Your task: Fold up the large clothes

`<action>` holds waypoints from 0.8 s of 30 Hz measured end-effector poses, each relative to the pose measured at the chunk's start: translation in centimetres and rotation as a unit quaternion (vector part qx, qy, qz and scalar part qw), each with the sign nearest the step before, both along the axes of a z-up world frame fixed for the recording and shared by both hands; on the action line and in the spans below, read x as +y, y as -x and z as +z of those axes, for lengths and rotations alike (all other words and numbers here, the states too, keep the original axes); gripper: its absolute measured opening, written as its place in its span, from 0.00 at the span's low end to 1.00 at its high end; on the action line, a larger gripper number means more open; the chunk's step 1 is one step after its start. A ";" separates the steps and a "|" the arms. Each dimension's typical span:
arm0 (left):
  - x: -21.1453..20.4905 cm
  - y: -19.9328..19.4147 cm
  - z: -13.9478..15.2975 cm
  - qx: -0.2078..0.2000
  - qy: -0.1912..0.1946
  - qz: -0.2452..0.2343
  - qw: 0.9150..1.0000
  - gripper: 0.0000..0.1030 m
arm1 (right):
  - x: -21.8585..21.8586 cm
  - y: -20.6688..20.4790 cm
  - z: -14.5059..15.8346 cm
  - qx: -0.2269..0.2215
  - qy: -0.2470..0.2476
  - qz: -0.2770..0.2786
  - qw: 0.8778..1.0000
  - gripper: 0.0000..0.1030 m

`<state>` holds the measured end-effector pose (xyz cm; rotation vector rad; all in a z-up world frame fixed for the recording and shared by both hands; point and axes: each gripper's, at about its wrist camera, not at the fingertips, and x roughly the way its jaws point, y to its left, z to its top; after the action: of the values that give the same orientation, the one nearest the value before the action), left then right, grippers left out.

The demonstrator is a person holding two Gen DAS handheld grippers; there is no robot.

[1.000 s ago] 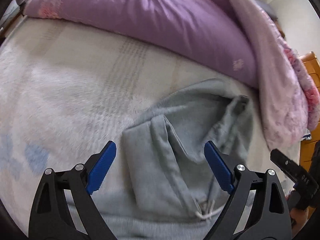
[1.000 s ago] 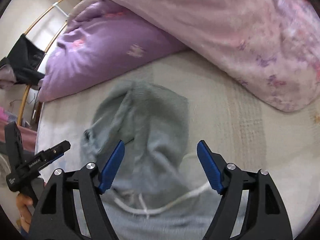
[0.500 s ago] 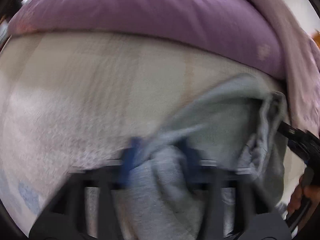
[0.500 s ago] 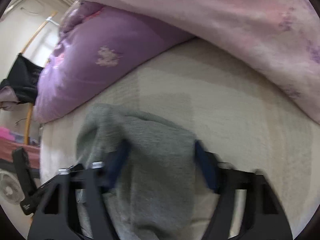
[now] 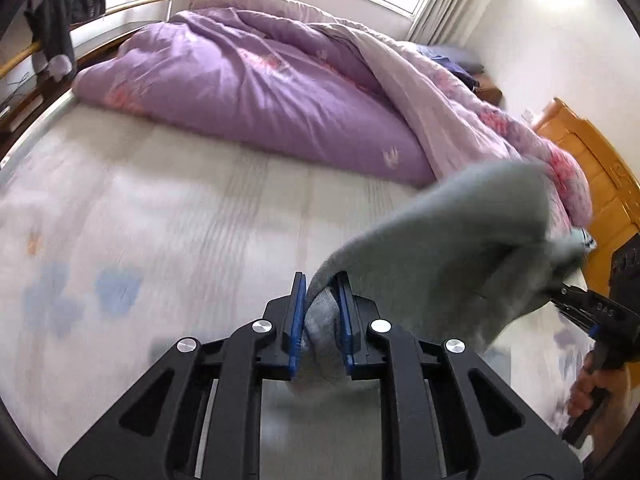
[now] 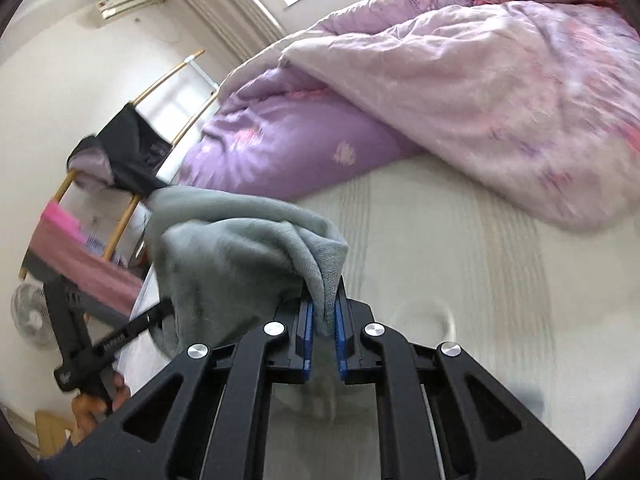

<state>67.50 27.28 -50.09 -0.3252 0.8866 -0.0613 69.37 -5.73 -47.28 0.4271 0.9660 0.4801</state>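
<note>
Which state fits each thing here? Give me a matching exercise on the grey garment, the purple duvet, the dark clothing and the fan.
Things:
1. grey garment
2. purple duvet
3. dark clothing
4. fan

States:
A. heaped at the far side of the bed
B. standing on the floor
C. clamped in both tools, the left tool and the right tool
D. draped over a wooden rail

Pairs: 1-C, 2-A, 3-D, 4-B

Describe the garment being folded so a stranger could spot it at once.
Find the bed with the purple duvet heaped at its far side. In front of the duvet, the grey sweatshirt hangs between the left gripper and right gripper. It is the only grey fabric, plain and unpatterned.
</note>
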 end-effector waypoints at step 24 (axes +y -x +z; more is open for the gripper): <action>-2.2 6.3 -4.4 0.192 0.057 0.062 0.978 0.68 | 2.6 10.1 -9.7 0.232 0.078 -0.054 0.968 0.00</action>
<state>61.23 25.11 -54.50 -0.5097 1.2462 0.0702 59.31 -3.11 -56.97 0.4564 1.4139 0.2023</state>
